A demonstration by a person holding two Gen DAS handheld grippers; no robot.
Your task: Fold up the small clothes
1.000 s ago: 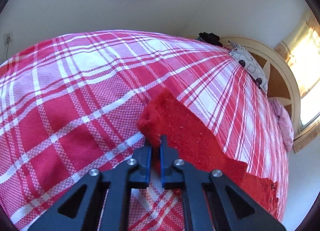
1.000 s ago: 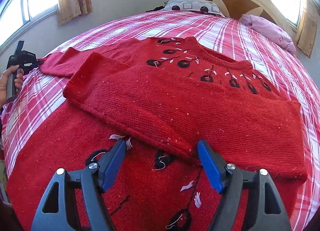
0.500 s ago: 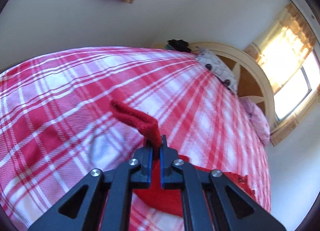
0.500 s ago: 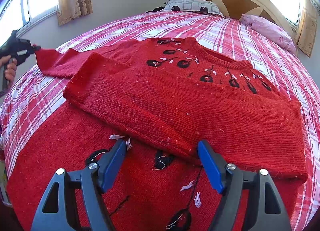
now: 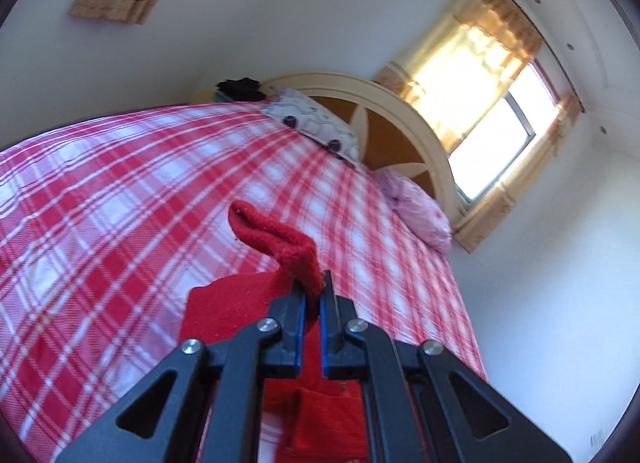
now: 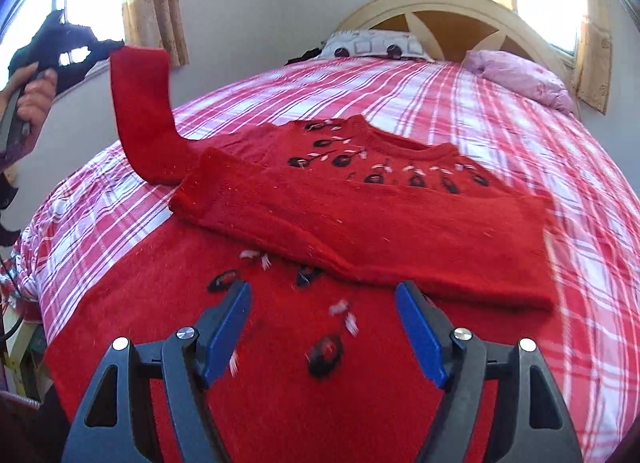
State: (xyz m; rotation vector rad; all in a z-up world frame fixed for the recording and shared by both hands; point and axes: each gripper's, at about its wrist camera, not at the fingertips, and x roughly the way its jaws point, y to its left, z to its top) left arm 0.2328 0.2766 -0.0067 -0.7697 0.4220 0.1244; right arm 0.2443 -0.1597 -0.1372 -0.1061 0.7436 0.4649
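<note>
Spread over the red-and-white plaid bed (image 6: 460,111), a red knit sweater with black flower embroidery (image 6: 360,223) has its sleeve cuff (image 5: 296,251) pinched aloft by the left gripper (image 5: 312,295), right gripper (image 6: 324,303) hovering wide open.

Bed (image 6: 500,135) with red-and-white plaid cover; patterned pillow (image 6: 372,46) and pink pillow (image 6: 520,75) against cream headboard (image 6: 448,3); curtained window (image 5: 496,131).

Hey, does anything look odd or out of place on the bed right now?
Nothing damaged or spilled. The only thing off the bed is one sleeve of the red sweater, held up in the air by the left gripper mid-fold. The right gripper is open above the sweater's lower half.
</note>
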